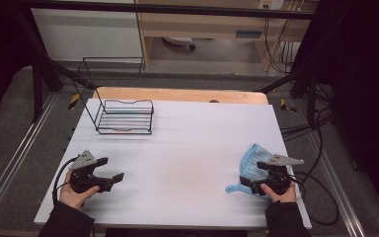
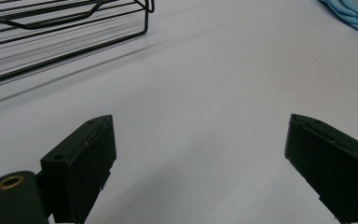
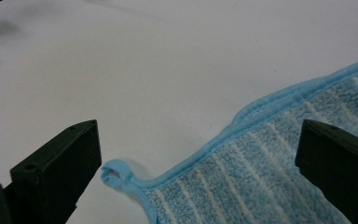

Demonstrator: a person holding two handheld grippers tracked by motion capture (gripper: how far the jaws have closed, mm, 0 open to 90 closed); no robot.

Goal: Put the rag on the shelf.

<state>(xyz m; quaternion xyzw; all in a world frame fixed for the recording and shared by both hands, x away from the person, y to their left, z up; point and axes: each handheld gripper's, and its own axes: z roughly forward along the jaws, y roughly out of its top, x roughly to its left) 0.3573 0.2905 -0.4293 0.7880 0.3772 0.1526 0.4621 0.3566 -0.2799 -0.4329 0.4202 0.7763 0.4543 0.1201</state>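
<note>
Worktop, white and broad, carries everything here, with bare surface through its middle. Far left on it stands a black wire rack, a low basket with a tall wire back; nothing lies in it, and its near wires also cross the top left corner of the left gripper view. At the near right edge lies a light blue striped cloth, rumpled, its long side running from near to far along that edge.

The right hand-held gripper is right upon the cloth, by far the nearer of the two. In the right gripper view its jaws stand wide apart and grip nothing, and the cloth spreads between and under them, the hemmed edge running diagonally up to the right. The small hanging loop at the cloth's corner sits just beside the left jaw. So the coming grasp likely turns on that corner: it lies directly ahead, low between the jaws.

The left hand-held gripper rests at the near left, well apart from the cloth, jaws likewise spread and empty over bare surface, pointing toward the right.
</note>
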